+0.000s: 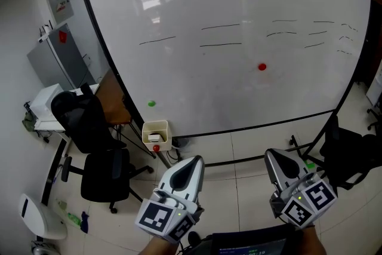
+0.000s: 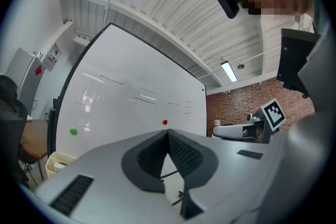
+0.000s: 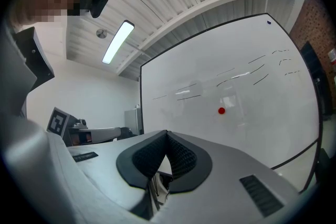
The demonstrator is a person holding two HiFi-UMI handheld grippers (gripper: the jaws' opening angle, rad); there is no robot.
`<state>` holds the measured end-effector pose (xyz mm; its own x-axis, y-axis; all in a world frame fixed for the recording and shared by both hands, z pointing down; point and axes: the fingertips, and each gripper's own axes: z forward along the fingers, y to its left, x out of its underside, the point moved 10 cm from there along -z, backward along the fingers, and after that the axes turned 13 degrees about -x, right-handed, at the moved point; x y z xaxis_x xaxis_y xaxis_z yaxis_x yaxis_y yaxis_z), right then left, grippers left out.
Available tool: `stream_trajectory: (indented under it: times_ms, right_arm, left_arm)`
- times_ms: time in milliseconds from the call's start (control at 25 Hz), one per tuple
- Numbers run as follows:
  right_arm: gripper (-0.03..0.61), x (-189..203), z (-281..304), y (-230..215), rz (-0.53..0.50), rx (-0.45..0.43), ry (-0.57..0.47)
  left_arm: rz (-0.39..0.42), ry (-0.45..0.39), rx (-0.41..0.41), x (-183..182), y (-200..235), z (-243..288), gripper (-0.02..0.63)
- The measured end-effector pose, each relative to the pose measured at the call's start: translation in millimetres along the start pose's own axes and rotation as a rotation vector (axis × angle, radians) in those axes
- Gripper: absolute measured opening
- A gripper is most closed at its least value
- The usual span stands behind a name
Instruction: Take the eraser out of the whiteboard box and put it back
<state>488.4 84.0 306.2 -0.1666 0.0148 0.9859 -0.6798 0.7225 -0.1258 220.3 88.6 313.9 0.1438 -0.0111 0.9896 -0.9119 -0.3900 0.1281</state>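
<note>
Biggest worry from here, just guessing: going at that little box with jaws pinched like this. Likely to poke the contents or shove the box on its mount, with no gap between the tips for anything to slip into. Tight opening too, so easy to clip the rim or drag out the wrong bit.

Nearest first: left grey-and-white handheld gripper [image 1: 196,160] with its marker cube, jaws pressed together tip to tip, nothing between them, touching nothing. Same for the right grey-and-white handheld gripper [image 1: 273,157]: jaws fully together, empty. Both held level, side by side with a gap between, aimed at the board, hanging over pale tiled floor [image 1: 239,188].

Further out, just past the left gripper and a bit to its left: small cream open-topped whiteboard box [image 1: 146,131], hung at the board's lower left corner. Inside, a white blocky thing [image 1: 156,138], probably the eraser, plus a small red item [image 1: 156,148] below it. Too small to be sure of either. Clear of both grippers. Fits either end of the job: eraser waiting to come out, or already dropped back in. Can't call it from this.

Beyond that: big white whiteboard on a black frame [image 1: 227,68], faint marker dashes, round red magnet [image 1: 261,67], round green magnet [image 1: 151,103]. Black office chair [image 1: 101,173] off to the left.
</note>
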Motion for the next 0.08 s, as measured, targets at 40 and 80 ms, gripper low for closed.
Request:
stream_trajectory:
  times_ms: [40, 80]
  right_arm:
    - [0.009, -0.3, 0.6, 0.2, 0.000, 0.001, 0.000]
    - [0.009, -0.6, 1.3, 0.5, -0.001, 0.001, 0.000]
  left_arm:
    - [0.001, 0.000, 0.001, -0.4, 0.7, 0.1, 0.011]
    - [0.001, 0.001, 0.002, -0.7, 1.4, 0.1, 0.011]
